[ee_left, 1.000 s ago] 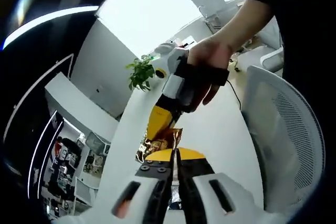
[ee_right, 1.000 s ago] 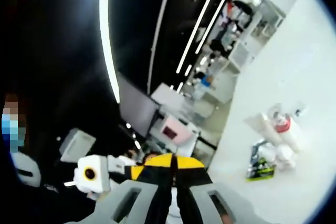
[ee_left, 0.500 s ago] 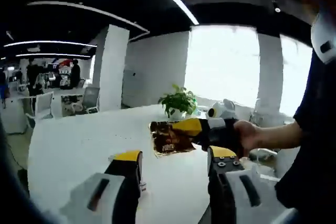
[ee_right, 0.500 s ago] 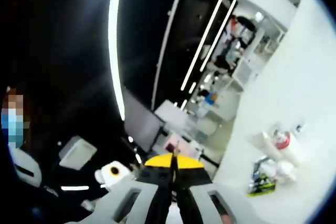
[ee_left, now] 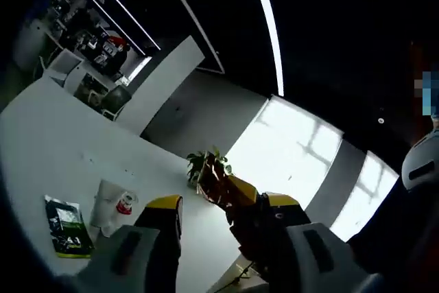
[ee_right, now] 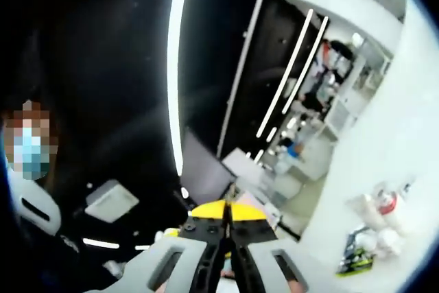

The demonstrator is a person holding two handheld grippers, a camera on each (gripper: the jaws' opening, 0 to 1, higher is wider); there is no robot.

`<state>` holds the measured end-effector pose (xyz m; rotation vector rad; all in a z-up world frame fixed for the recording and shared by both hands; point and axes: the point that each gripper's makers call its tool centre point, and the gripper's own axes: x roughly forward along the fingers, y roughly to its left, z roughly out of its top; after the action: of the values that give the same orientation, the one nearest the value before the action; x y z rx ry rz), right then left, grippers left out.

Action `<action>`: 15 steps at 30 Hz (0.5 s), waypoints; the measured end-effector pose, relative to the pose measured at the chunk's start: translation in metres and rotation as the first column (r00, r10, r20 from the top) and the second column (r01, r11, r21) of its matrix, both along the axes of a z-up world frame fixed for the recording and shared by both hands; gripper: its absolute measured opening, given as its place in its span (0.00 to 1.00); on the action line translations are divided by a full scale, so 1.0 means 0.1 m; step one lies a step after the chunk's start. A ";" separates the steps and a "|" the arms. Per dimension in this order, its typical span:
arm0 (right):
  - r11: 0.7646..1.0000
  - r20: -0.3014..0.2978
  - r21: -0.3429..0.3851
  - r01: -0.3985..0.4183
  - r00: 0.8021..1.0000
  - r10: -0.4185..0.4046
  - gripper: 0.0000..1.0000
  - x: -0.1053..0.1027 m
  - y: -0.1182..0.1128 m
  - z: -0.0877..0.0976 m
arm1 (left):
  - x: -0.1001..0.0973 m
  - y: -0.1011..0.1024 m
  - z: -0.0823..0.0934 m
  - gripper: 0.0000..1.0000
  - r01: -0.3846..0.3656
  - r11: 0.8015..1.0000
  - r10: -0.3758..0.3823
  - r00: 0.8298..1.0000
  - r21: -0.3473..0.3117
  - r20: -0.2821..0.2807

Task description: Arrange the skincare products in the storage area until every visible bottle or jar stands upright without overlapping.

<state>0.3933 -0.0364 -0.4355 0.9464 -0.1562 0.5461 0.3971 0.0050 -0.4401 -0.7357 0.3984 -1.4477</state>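
Skincare products lie on the white table; left fingers apart, right fingers together.

White tube, red-capped bottle lying beside green sachet.

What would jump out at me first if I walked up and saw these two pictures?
In the left gripper view, the open left gripper frames the right gripper pinching a shiny brown packet. Beyond lie a green-edged packet and pale tubes on the white table. Bright ceiling light strips cross the right gripper view.
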 end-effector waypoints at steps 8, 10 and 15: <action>1.000 0.070 -0.004 0.002 0.998 -0.001 0.00 -0.02 0.09 0.09 | -0.03 -0.04 0.03 0.30 -0.001 1.000 0.001 1.000 -0.014 0.011; 1.000 0.078 0.000 0.000 0.997 0.000 0.00 -0.02 0.12 0.10 | -0.03 -0.05 0.04 0.25 -0.009 1.000 0.009 1.000 -0.025 0.006; 1.000 0.105 0.004 0.012 0.994 -0.012 0.00 -0.01 0.17 0.12 | -0.05 -0.06 -0.02 0.08 -0.014 1.000 0.014 1.000 -0.014 0.010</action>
<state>0.3919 -0.0190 -0.4235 0.9199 -0.2575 0.5848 0.3923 -0.0010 -0.4417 -0.7404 0.3750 -1.4416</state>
